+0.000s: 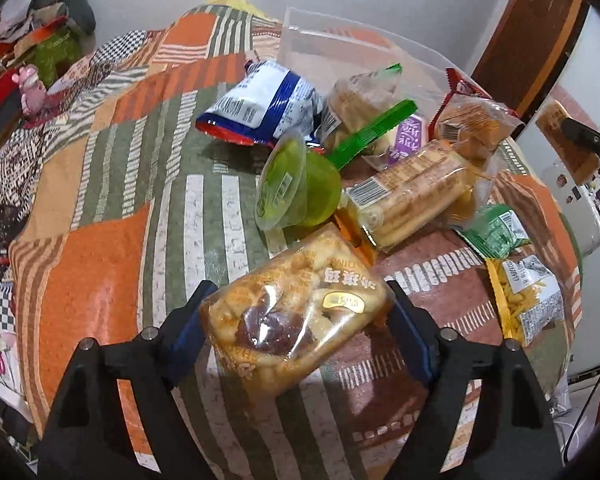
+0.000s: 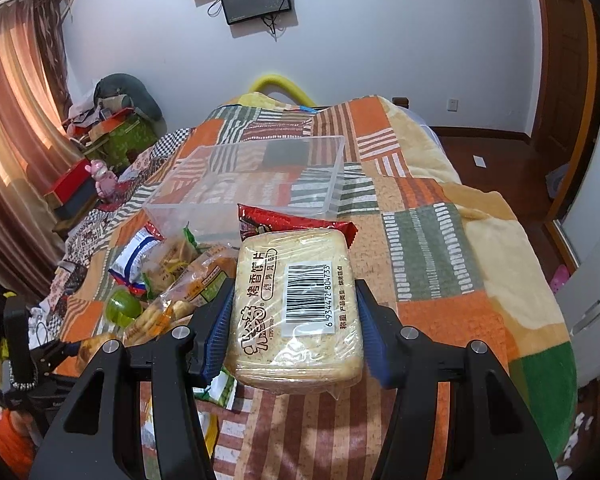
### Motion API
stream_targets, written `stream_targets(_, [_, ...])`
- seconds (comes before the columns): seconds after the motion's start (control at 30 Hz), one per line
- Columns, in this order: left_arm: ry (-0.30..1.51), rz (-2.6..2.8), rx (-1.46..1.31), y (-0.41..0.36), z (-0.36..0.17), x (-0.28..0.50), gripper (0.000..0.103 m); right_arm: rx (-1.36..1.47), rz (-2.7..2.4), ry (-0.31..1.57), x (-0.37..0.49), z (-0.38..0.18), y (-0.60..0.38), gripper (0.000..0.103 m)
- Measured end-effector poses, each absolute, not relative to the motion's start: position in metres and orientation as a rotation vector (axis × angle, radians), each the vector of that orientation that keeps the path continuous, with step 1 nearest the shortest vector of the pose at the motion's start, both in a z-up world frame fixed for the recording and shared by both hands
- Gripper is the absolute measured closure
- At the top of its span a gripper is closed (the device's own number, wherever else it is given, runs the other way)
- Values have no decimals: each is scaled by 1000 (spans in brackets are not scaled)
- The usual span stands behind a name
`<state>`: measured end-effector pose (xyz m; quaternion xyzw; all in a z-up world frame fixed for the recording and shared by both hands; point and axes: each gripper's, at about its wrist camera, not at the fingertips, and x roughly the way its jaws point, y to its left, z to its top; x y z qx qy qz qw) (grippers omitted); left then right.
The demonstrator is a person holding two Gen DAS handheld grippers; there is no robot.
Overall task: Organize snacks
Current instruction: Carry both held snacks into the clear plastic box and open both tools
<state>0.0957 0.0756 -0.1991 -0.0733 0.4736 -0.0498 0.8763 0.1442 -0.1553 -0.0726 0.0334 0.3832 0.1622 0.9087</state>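
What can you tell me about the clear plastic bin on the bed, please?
The clear plastic bin is a rectangular, open-topped box of transparent plastic with thin walls and a slight rim, so the patchwork blanket shows through it. It stands upright on that blanket, beyond the snack pile. It looks empty, though a dark patch shows through near its far side. A red wrapper lies at its near wall; whether they touch is unclear. Neither gripper touches it.

The clear-wrapped pack of pale toast slices (image 2: 296, 308) carries a white barcode sticker reading 6 934472 804733, beside large Chinese characters that look like 烤香馍片. The clear bag of golden pastry with a dark red filling (image 1: 296, 312) shows Chinese lettering upside down, too warped to read.
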Motion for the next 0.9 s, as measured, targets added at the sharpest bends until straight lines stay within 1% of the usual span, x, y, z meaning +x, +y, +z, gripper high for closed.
stream_targets(0.1, [958,-78,-118,76,-190,92,23,71,336,782,144,-71,-155,50])
stream_targets(0.27, [880,-62,-137,85,-156,94,23,73,335,756,149,-64,-153,50])
stream_targets(0.57, [729,-84,-92,76,-95,139,23,57,342,691,175,-48,-140,50])
stream_targets(0.77, [672,-98,-34,55,-81,186,23,48,346,676,201,-46,-129,50])
stream_targets(0.9, [685,-127,-35,48,-84,220,23,44,347,684,221,-51,-121,50])
